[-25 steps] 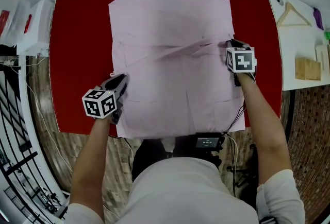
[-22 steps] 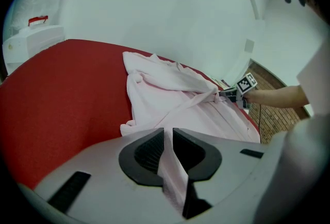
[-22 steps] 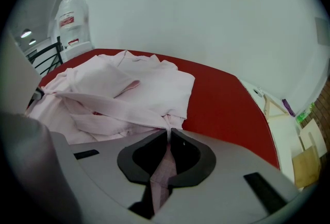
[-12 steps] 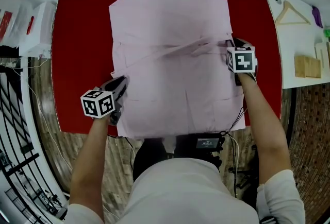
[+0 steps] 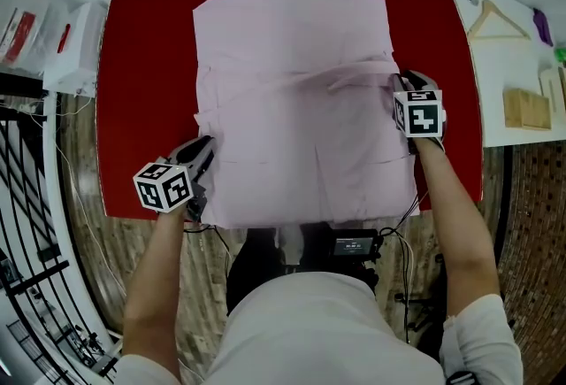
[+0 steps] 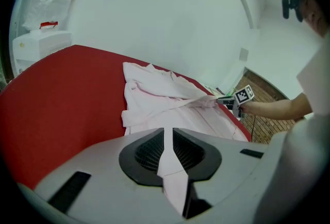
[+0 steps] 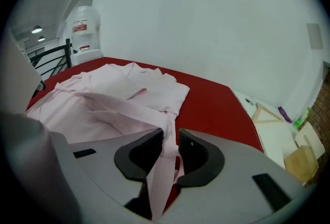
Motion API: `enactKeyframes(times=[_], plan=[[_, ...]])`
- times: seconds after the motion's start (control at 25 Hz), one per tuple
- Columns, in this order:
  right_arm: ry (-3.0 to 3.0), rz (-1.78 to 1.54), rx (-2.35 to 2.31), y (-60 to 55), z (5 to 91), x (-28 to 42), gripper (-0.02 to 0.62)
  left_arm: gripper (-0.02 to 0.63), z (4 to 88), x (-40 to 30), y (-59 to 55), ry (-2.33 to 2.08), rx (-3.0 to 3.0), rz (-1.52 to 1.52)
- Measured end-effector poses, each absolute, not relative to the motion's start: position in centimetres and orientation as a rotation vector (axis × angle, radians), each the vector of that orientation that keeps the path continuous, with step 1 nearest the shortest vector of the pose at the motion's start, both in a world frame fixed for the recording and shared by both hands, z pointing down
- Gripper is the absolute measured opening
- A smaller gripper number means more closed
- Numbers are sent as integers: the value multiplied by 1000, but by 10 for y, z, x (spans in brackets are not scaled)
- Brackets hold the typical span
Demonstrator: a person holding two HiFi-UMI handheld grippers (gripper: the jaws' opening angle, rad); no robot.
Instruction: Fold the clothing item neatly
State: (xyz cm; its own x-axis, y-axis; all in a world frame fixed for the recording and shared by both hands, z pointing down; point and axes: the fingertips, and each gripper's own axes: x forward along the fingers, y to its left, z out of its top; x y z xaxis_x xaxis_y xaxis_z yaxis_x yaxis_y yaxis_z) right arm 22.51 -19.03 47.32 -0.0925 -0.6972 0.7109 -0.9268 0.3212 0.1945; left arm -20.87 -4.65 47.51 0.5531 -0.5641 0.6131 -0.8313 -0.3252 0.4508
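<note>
A pale pink shirt [image 5: 292, 65] lies spread on the red table [image 5: 141, 65], collar at the far end, with a sleeve folded across its middle. At the shirt's near left edge, my left gripper [image 5: 205, 151] is shut on a narrow pinch of the fabric [image 6: 166, 156], raised off the table. My right gripper [image 5: 398, 93] is at the right edge beside the sleeve fold. Its jaws have just been opening, and a strip of shirt cloth [image 7: 164, 158] still hangs loosely in the gap between them. The right gripper [image 6: 228, 100] also shows far off in the left gripper view.
A wooden hanger [image 5: 497, 20] and wooden blocks [image 5: 528, 107] lie on a white side table at the right. White bags [image 5: 75, 42] stand left of the table, beside a black railing. A small black device [image 5: 356, 243] sits under the table's near edge.
Both grippers have drifted a little toward the near edge and risen slightly. The shirt's near left corner has lifted with the left gripper.
</note>
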Motion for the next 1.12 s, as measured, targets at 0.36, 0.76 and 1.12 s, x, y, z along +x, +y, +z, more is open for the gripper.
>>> enactKeyframes(times=[0.36,0.76,1.12], plan=[[-1775,430,1418,-157,487,238,211,55,458,-201,-12,-1065,2094,398],[-1652,481,1525,-110,486,266,213,55,461,-209,28,-1001,2121,385],[-1812,571,1649,-51,456,251,212,6,436,-206,63,-866,2131,145]])
